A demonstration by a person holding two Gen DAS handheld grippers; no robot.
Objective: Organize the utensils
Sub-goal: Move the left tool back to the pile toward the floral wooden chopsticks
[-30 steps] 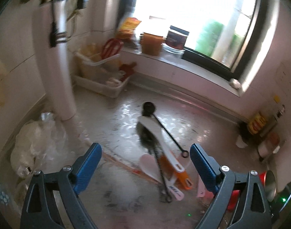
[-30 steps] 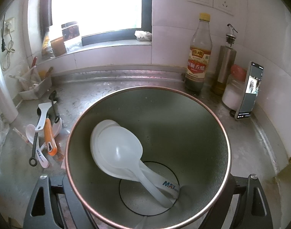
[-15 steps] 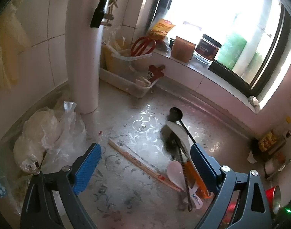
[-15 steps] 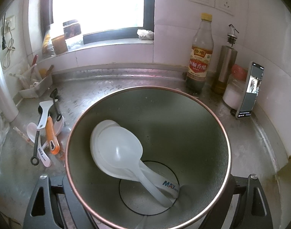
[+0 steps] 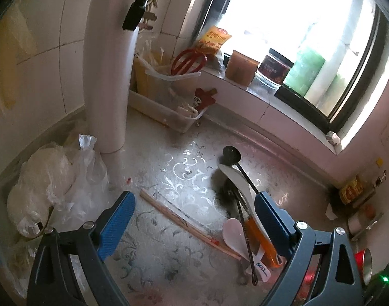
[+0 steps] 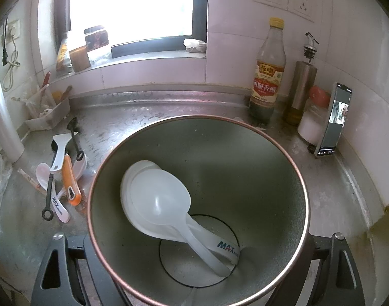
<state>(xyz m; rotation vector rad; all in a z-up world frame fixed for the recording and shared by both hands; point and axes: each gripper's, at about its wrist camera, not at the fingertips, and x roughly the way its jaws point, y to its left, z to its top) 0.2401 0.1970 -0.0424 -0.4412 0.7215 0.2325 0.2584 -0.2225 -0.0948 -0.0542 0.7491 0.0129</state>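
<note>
1. My right tongs (image 6: 194, 275) are clamped around a tall round metal cup with a copper-coloured rim (image 6: 258, 158); inside it two white plastic rice spoons (image 6: 161, 201) lie stacked, bowls up against the left wall, handles down on the bottom.
2. The pile of loose utensils (image 5: 245, 219) lies on the patterned steel counter (image 5: 184, 173), long axes pointing roughly toward the window; a pair of wooden chopsticks (image 5: 186, 225) lies slanted beside it.
3. My left tongs (image 5: 194, 221) are spread wide and hold nothing; the right blue pad (image 5: 269, 218) hangs over the pile.

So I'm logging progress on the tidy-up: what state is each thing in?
left gripper: open, empty
right gripper: shut on the metal cup
white spoons: inside cup
orange-handled tool: loose on counter
black ladle: loose on counter
chopsticks: loose on counter
</note>
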